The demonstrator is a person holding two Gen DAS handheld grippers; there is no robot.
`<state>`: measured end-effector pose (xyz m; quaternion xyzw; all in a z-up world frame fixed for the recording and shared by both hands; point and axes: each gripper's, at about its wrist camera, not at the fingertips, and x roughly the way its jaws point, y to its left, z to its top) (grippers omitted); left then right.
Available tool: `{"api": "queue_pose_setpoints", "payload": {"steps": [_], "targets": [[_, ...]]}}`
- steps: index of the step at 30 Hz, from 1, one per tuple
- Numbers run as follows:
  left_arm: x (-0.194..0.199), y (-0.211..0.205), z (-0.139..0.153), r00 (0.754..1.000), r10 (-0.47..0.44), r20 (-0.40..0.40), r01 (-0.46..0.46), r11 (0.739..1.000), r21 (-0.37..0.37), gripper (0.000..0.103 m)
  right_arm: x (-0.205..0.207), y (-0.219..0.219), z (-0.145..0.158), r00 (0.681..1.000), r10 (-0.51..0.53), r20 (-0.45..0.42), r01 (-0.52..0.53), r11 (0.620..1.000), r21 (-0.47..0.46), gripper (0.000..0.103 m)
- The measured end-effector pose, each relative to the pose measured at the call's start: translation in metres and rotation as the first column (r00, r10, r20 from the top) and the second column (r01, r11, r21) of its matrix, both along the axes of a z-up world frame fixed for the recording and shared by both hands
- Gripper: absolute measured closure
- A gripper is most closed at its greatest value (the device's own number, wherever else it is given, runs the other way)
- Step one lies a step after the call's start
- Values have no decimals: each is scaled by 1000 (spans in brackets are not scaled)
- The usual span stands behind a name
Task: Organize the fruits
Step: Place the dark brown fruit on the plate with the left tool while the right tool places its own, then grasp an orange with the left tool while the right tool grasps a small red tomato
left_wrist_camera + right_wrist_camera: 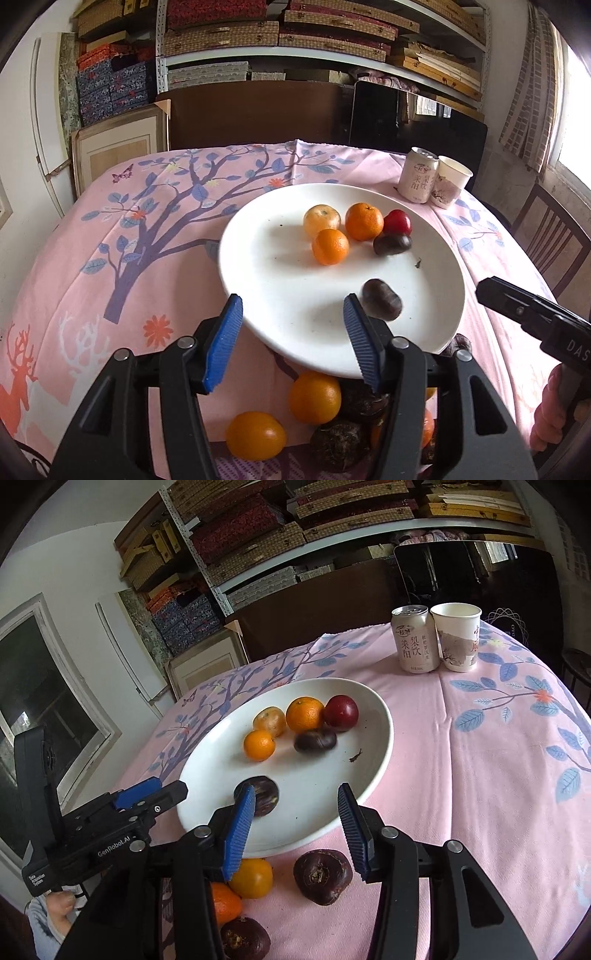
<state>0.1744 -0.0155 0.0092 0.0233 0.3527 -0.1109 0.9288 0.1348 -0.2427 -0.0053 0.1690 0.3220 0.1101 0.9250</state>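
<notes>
A white plate point(273, 280) point(325, 779) holds three oranges point(364, 220), a red plum point(397, 222) and a dark chestnut point(391, 243). A second dark chestnut point(381, 298) point(262, 792) lies near the plate's front rim, just outside the right fingertip of my left gripper point(291, 325). That gripper hovers open over the rim with nothing between its pads. My right gripper point(295, 812) is open and empty too, over the plate's near edge. On the cloth in front lie loose oranges point(314, 397) point(253, 877) and dark water chestnuts point(338, 445) point(322, 875).
A drink can point(415, 638) and a paper cup point(458, 638) stand at the table's far right. The pink flowered cloth point(480, 775) covers the table. The left gripper point(162, 794) reaches in from the left, with a hand on its grip. Shelves of boxes stand behind the table.
</notes>
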Motion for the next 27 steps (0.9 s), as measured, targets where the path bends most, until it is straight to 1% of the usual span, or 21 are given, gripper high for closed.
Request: {"api": "queue_pose_setpoints", "payload": {"steps": [4,5,7,9,10,12,16,19,22,24,27], "targets": [[-10,28,2,998,67,17,-67,998,-11,42,-14,-4,0,1000,-12,9,12,1000,-25,55],[-14,35,1,997,83,12,-82,996,-19,42,-19,-4,-1,1000,-13,11,13,999,-29,55],[-23,47,-6,994,105,-8,-106,994,-27,42,-31,-5,-3,1000,-14,11,15,999,-35,50],[-32,53,-16,993,113,-42,-114,993,-14,42,-44,-7,-6,1000,-17,8,17,999,-36,46],[-37,52,-21,992,112,-51,-112,994,2,42,-50,-9,-7,1000,-20,9,20,999,-35,43],[-47,46,-27,994,98,-50,-95,994,45,41,-61,-12,-7,999,-29,15,30,999,-29,41],[-63,34,-31,998,58,-15,-56,993,101,41,-78,-15,-9,999,-37,19,38,999,-23,39],[-67,32,-33,999,47,-16,-46,994,104,38,-85,-16,-11,999,-37,13,38,999,-17,37],[-69,33,-34,999,33,-31,-30,996,83,38,-86,-15,-13,1000,-30,5,30,999,-23,37],[-72,31,-38,999,7,-47,-3,997,77,38,-87,-13,-14,1000,-25,-2,25,999,-27,37],[-75,22,-42,998,-19,-52,24,994,107,38,-87,-12,-16,1000,-21,-10,20,999,-30,37]]}}
